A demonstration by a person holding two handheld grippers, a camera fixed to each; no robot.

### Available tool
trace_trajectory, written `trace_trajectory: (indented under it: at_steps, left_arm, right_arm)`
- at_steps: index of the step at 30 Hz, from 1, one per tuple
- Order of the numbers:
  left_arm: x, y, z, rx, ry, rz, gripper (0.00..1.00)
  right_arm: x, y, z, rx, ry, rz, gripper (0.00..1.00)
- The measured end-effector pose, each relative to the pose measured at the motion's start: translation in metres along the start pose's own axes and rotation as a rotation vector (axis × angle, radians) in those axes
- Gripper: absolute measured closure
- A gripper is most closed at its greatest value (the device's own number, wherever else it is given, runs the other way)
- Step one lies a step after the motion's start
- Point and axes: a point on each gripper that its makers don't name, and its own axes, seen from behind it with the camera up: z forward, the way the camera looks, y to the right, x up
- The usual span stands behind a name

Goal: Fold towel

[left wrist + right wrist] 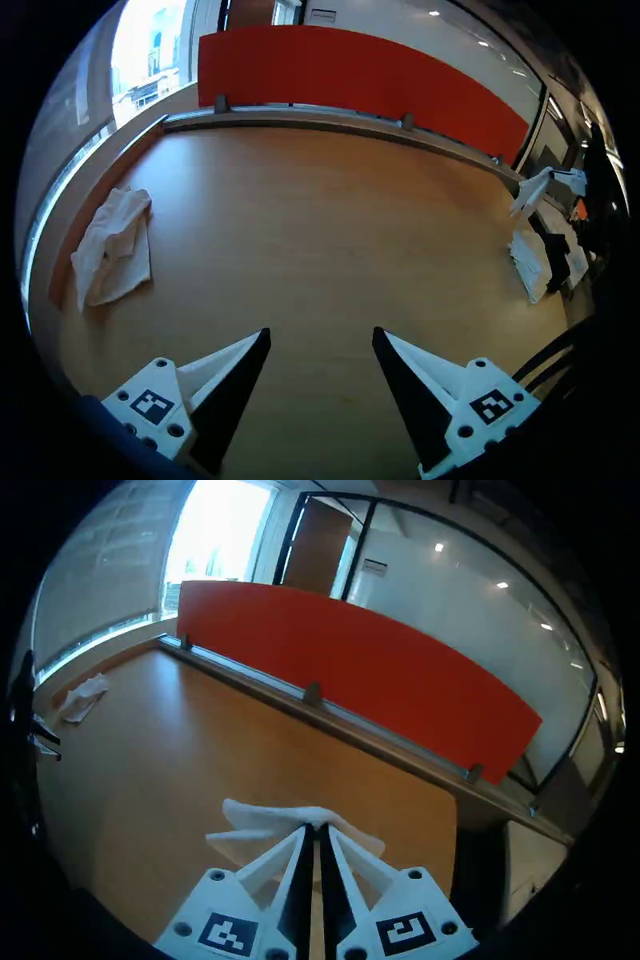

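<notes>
Holds the towel (264, 816) pinched in the closed right gripper (316, 830), far off to the right of the left gripper (320, 336), open and empty above the table (320, 224).

right claw (318, 830) hides the towel's (272, 814) near edge. at the desk's (320, 240) right edge, a white pile (530, 268) and dark things (560, 252) beside it are too blurred to tell.
</notes>
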Motion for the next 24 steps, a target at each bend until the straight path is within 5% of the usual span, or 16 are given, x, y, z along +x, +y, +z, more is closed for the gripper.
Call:
trace_trajectory:
  at_steps: [12,24]
  left_arm:
    - [0.003,0.014,0.003,-0.008,-0.005,0.016,0.06]
    - [0.003,0.022,0.006,-0.02,-0.01,0.028,0.06]
  right_arm:
    - [-0.024,0.014,-0.008,-0.016,-0.026,0.026,0.95]
    - [-0.085,0.019,-0.044,-0.044,-0.105,0.049,0.95]
